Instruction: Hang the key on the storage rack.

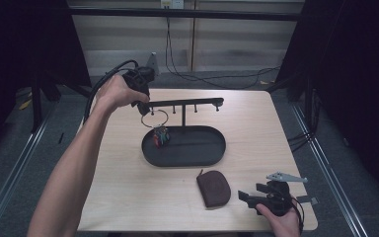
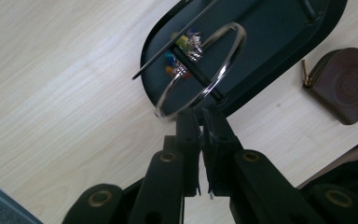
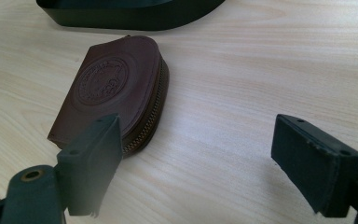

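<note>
Nearest the person, at the front right corner of the pale wooden surface (image 1: pixel 128 197), the right gripper (image 1: pixel 256 196) is held low with its jaws spread wide and nothing between them. Just in front of it and nearer than the black oval metal tray (image 1: pixel 212 157), the brown leather zip pouch with a round embossed emblem (image 1: pixel 213 187) is laid flat on the surface, apart from the tray's rim. Inside the tray's left end, a small cluster of coloured charms (image 1: pixel 161 137) is seen hanging from a thin silver metal ring (image 1: pixel 154 118). From the tray's middle a black T-shaped stand with a peg-lined crossbar (image 1: pixel 183 104) is raised upright. At the crossbar's left end, above the tray's far left side, the left gripper (image 1: pixel 142 105) is held with its jaws clenched on the silver ring, which is seen in the left gripper view looped across a black peg.
</note>
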